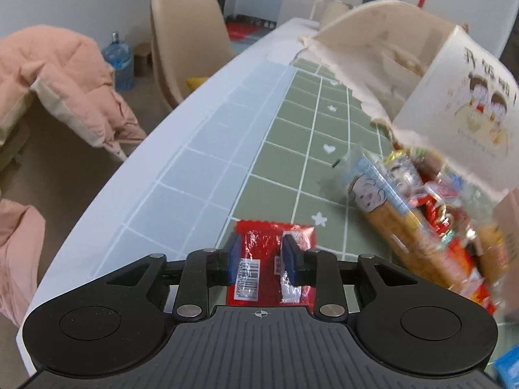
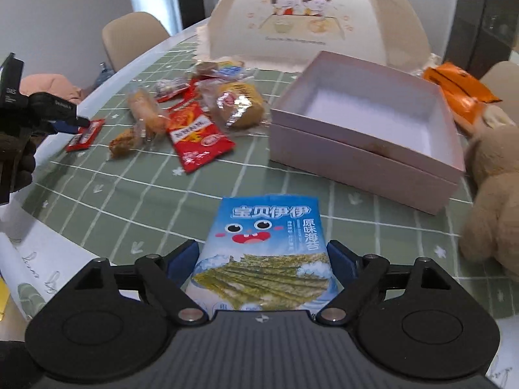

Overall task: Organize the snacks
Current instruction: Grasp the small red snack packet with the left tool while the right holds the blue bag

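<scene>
Blue seaweed packet (image 2: 264, 253), snack pile (image 2: 194, 110), open box (image 2: 366, 123)

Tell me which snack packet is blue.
The seaweed packet between the right gripper fingers; the other wrapped snacks are red, orange or clear.

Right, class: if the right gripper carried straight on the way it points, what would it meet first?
Probably bare tablecloth, touched first by the seaweed packet in the right gripper, just left of the pink box; depth is unclear.
</scene>
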